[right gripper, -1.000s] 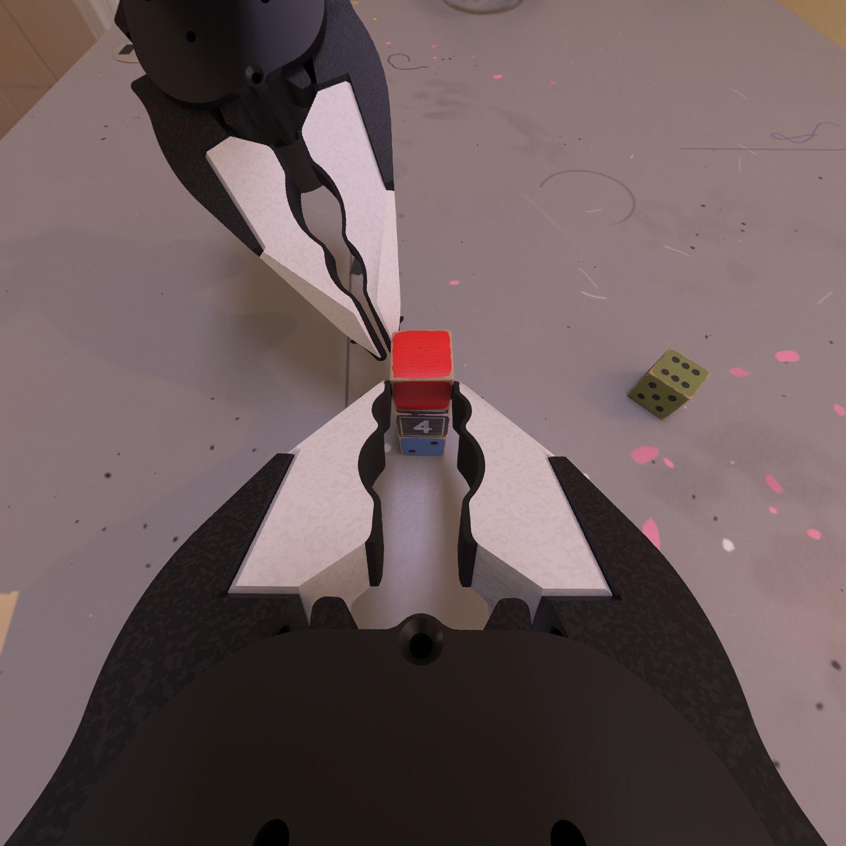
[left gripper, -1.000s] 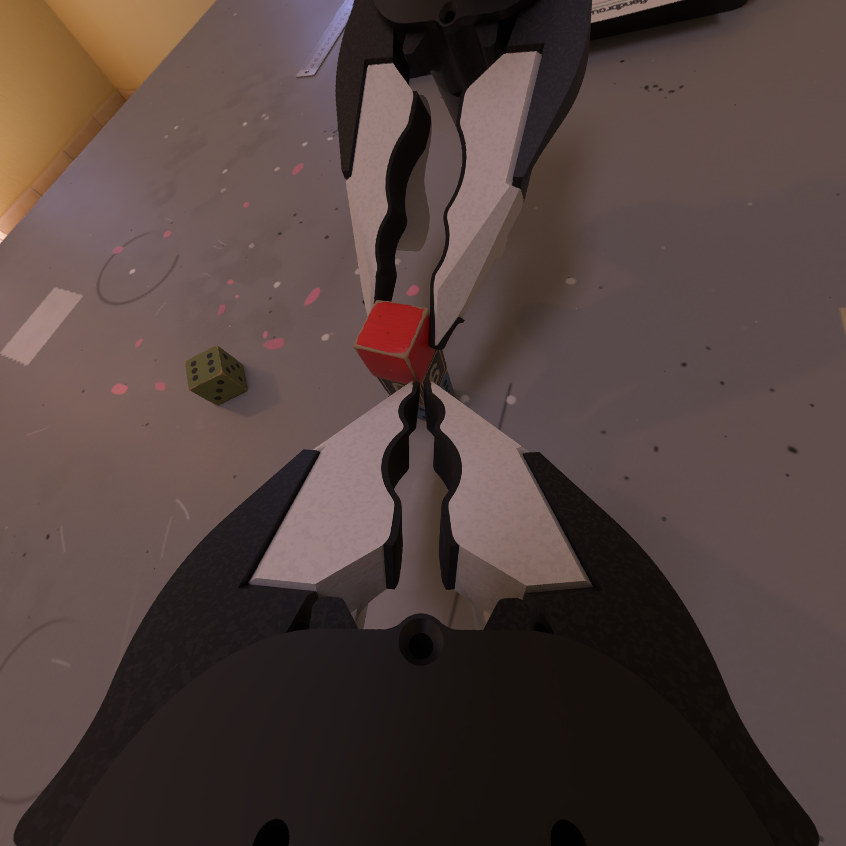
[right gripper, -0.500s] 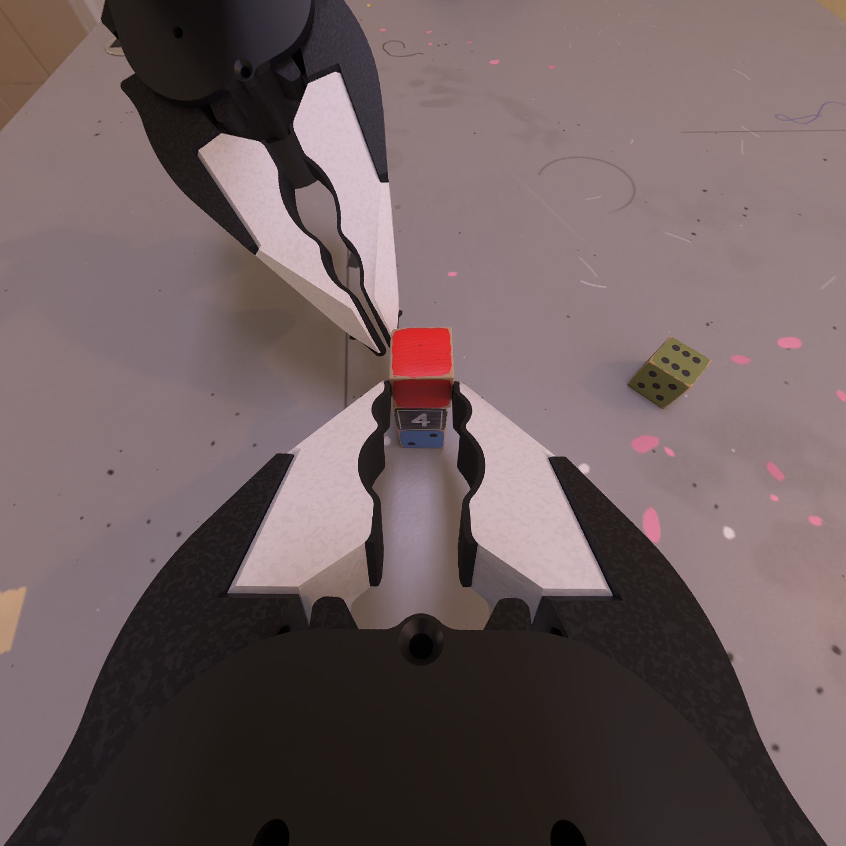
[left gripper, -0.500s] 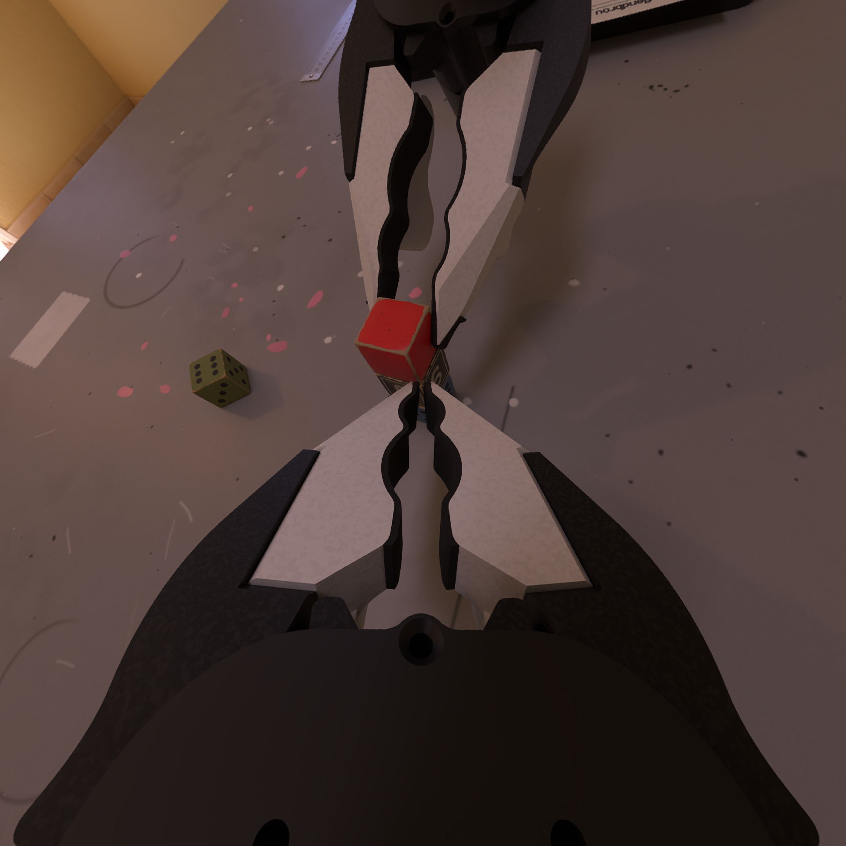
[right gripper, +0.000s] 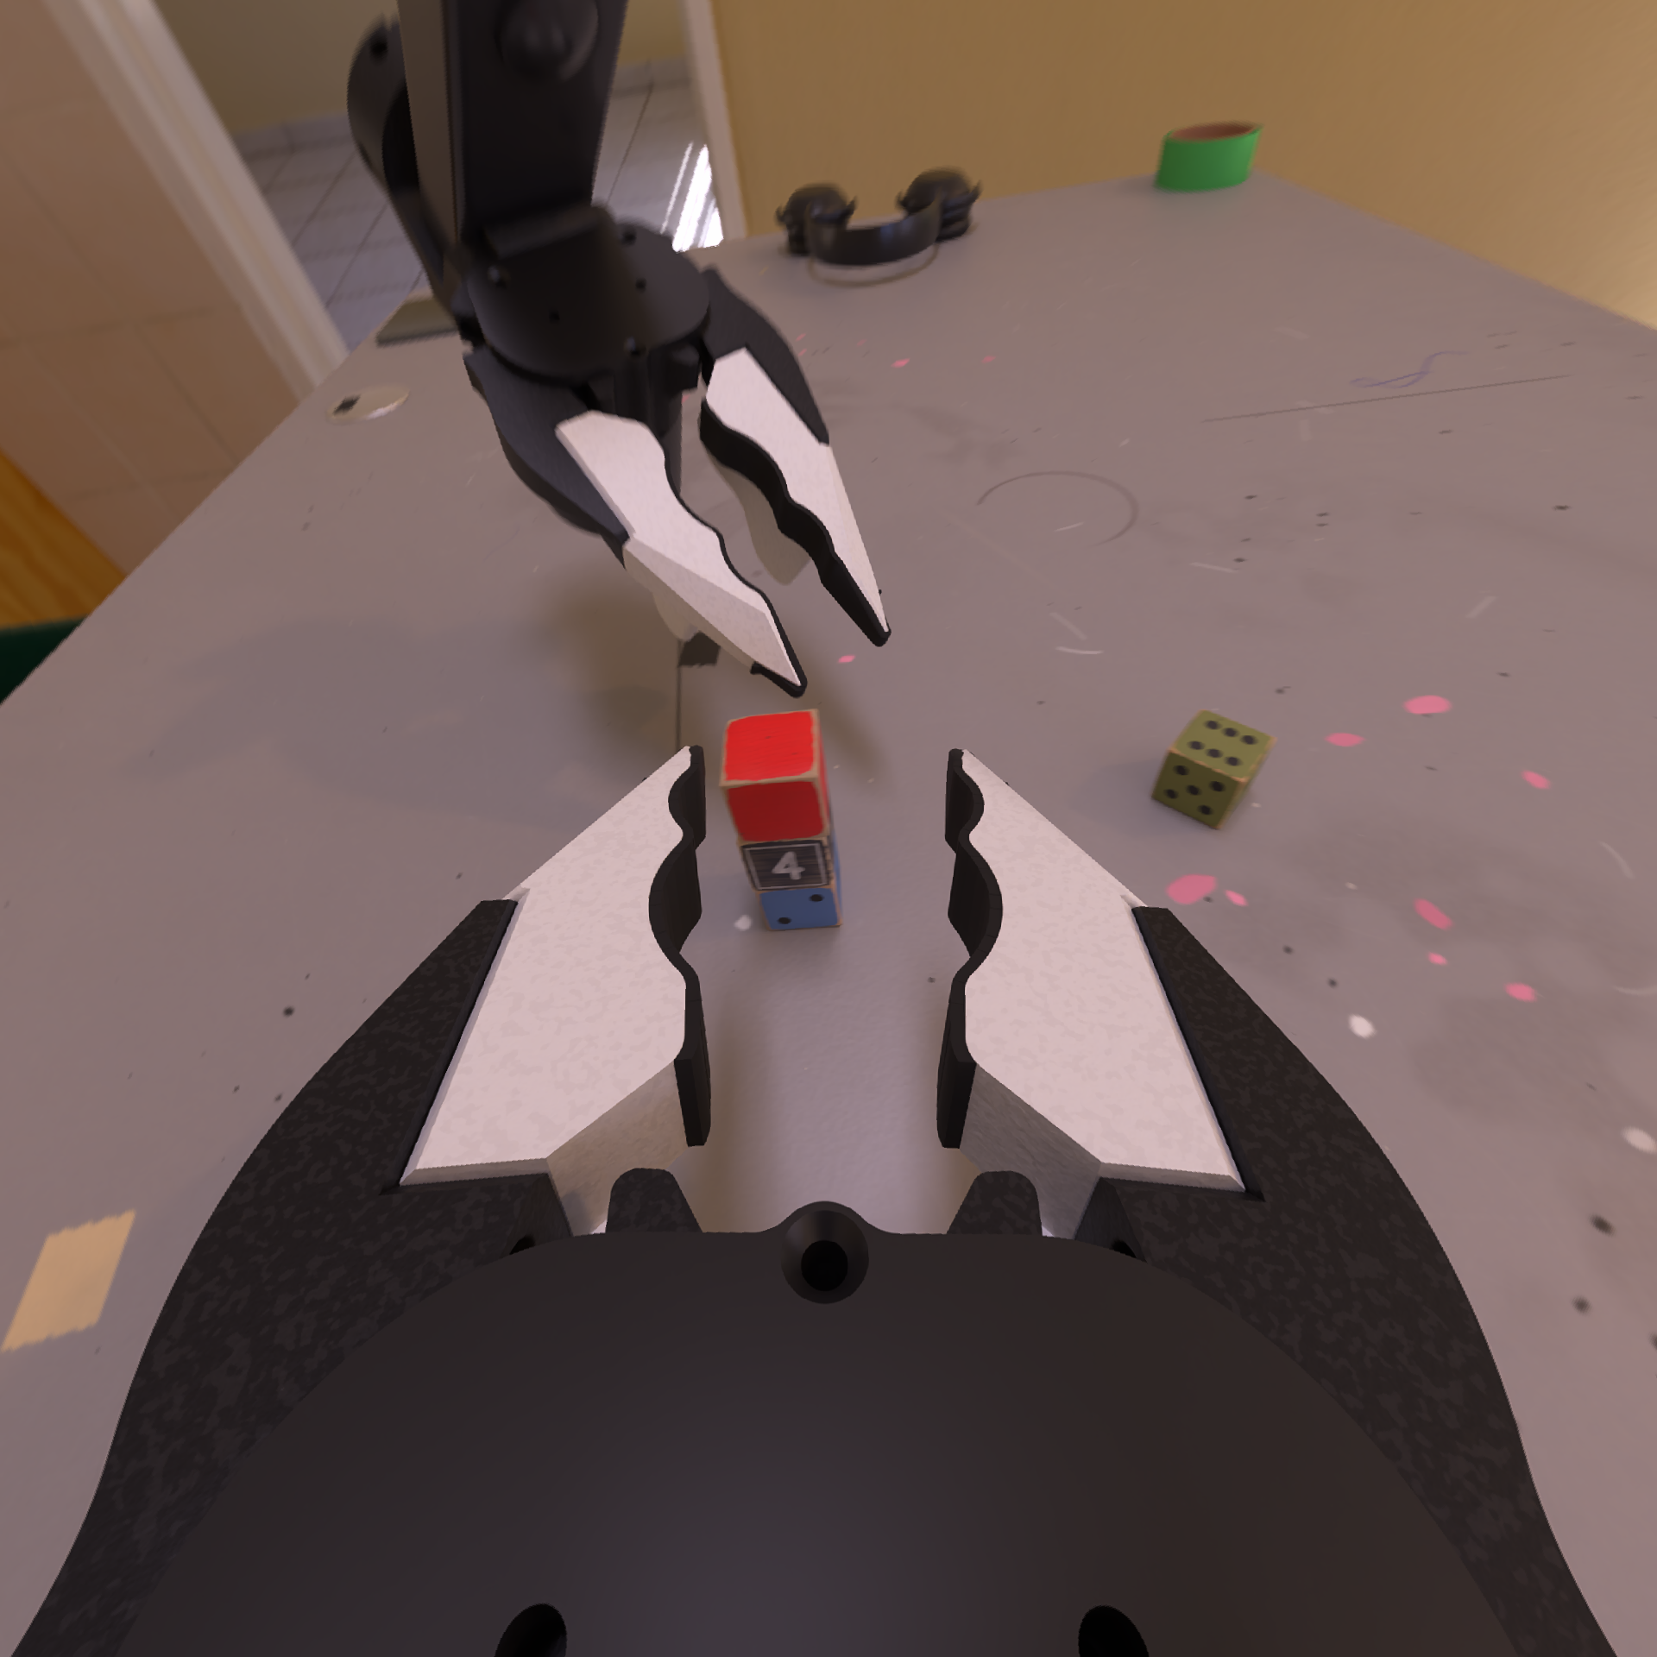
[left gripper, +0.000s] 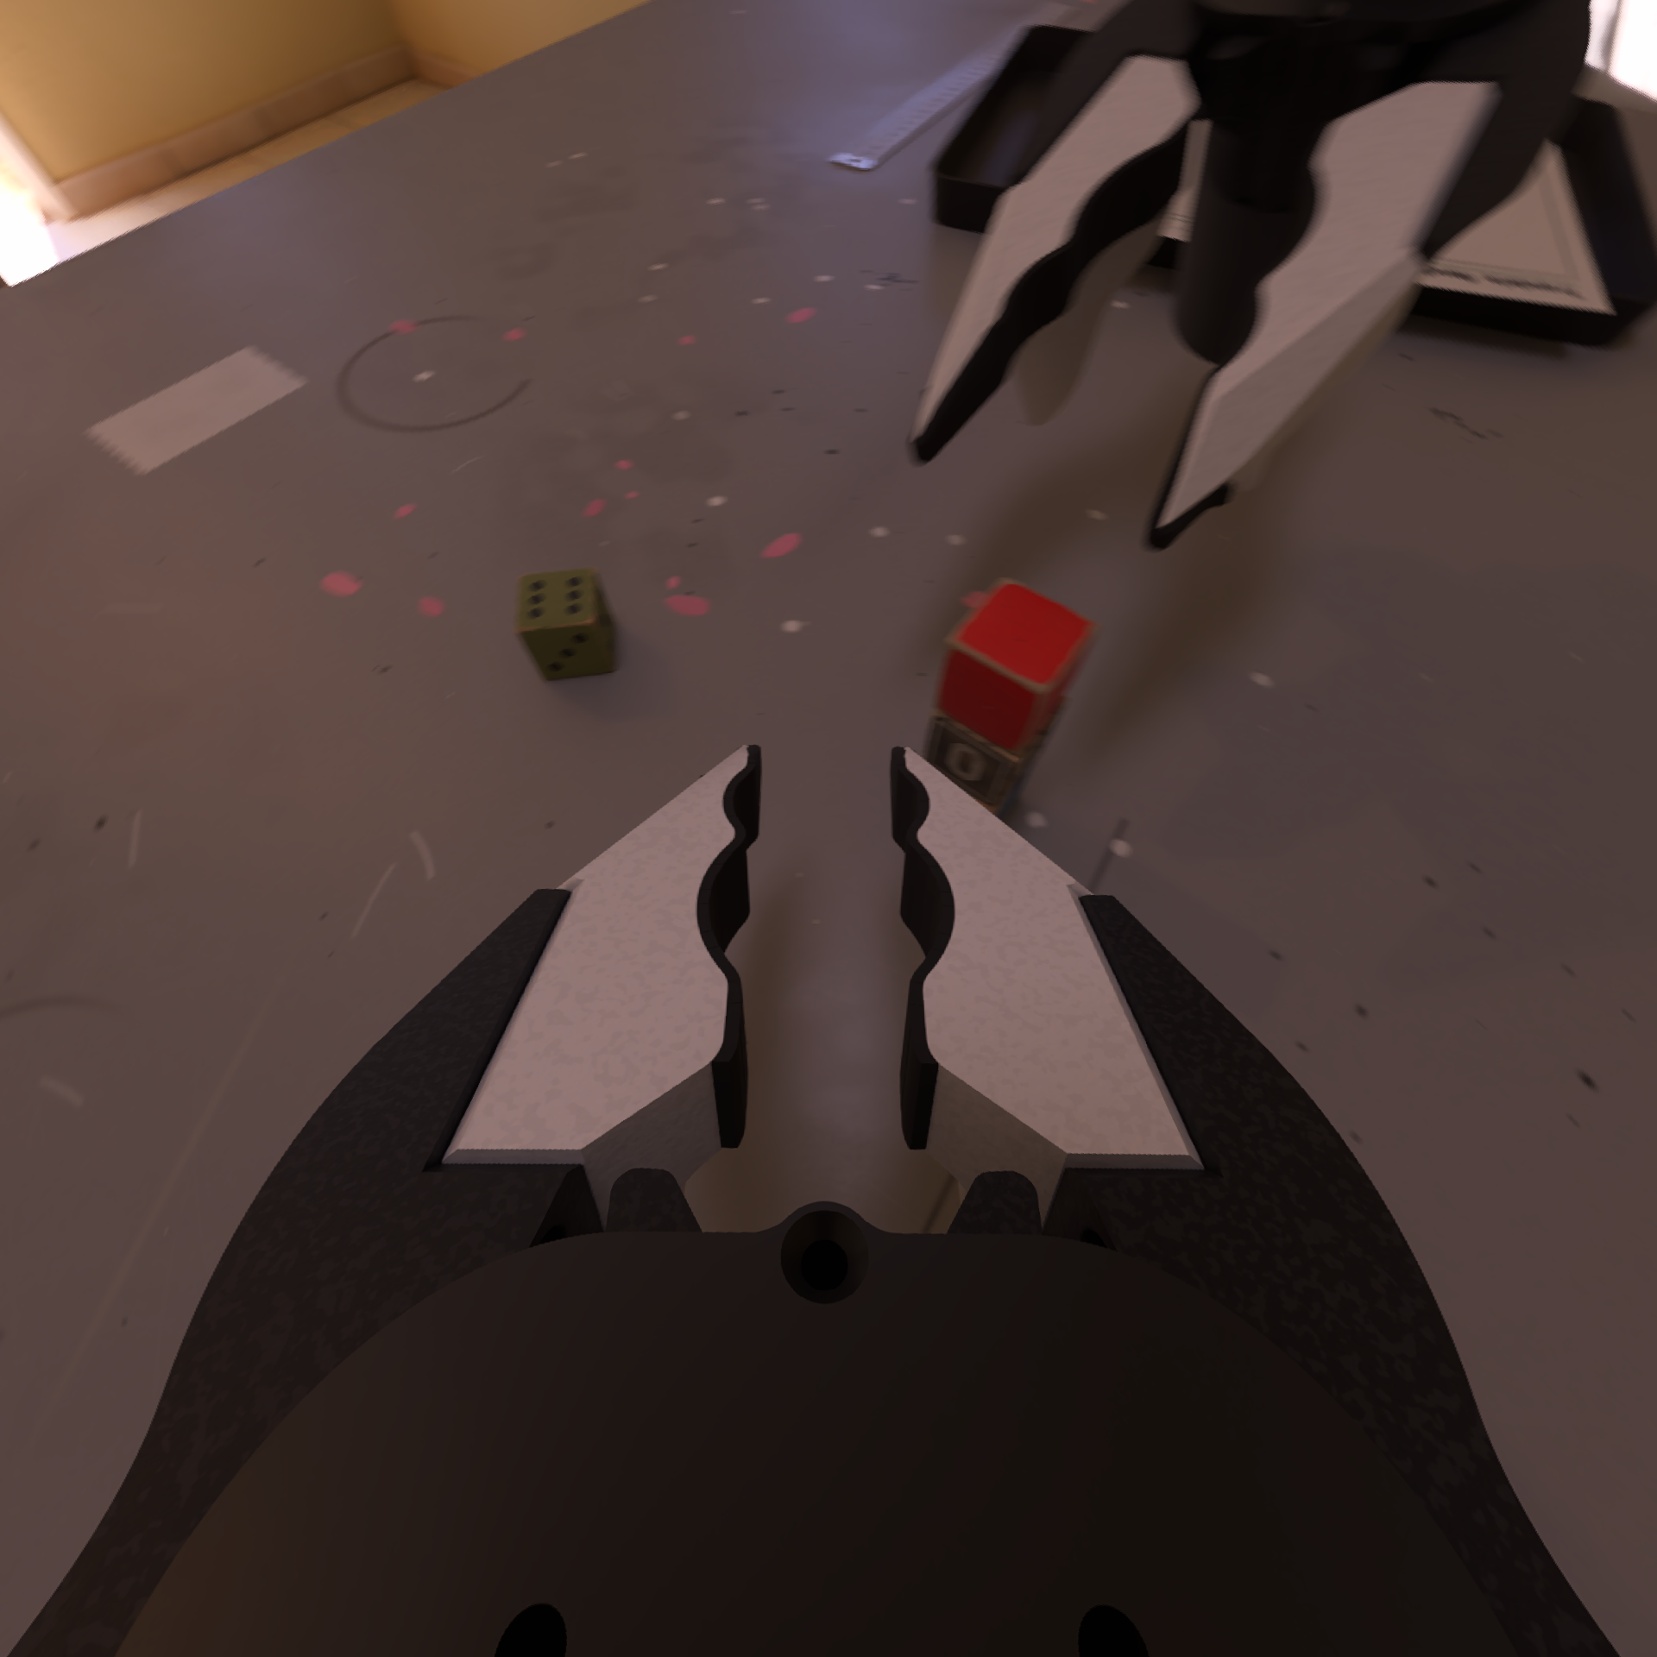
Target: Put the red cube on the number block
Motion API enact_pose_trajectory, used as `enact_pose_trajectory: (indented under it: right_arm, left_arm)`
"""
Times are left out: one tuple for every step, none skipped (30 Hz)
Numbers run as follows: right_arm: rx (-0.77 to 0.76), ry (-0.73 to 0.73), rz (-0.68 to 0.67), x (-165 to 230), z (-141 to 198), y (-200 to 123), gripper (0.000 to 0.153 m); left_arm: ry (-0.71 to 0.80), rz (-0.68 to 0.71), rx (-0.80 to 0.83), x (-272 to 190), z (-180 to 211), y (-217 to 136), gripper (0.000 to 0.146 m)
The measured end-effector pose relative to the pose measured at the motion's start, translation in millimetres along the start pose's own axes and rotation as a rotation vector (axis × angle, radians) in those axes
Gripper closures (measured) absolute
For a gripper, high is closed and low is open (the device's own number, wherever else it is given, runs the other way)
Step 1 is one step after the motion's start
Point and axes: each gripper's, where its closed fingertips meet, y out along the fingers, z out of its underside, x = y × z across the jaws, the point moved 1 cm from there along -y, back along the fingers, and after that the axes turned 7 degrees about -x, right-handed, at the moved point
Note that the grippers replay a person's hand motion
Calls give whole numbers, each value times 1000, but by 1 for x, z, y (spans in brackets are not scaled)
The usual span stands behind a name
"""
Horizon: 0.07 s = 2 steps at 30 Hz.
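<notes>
A workshop: paint-spattered, scratched grey bench (right gripper: 1345, 377) with ear defenders (right gripper: 874, 224), green tape roll (right gripper: 1206, 157), steel ruler (left gripper: 915, 117).

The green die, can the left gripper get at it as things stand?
Probably yes. The left gripper is open and empty, the green die sits alone on the table ahead to its left, and nothing stands between them.
</notes>
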Motion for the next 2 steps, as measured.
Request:
enact_pose_trajectory:
  right_arm:
    - [-21,12,19,-5,-2,-3,99]
    - [-40,25,45,-10,-4,-6,100]
  left_arm:
    - [-29,-34,-3,9,2,2,113]
    - [-51,-70,-4,17,5,4,107]
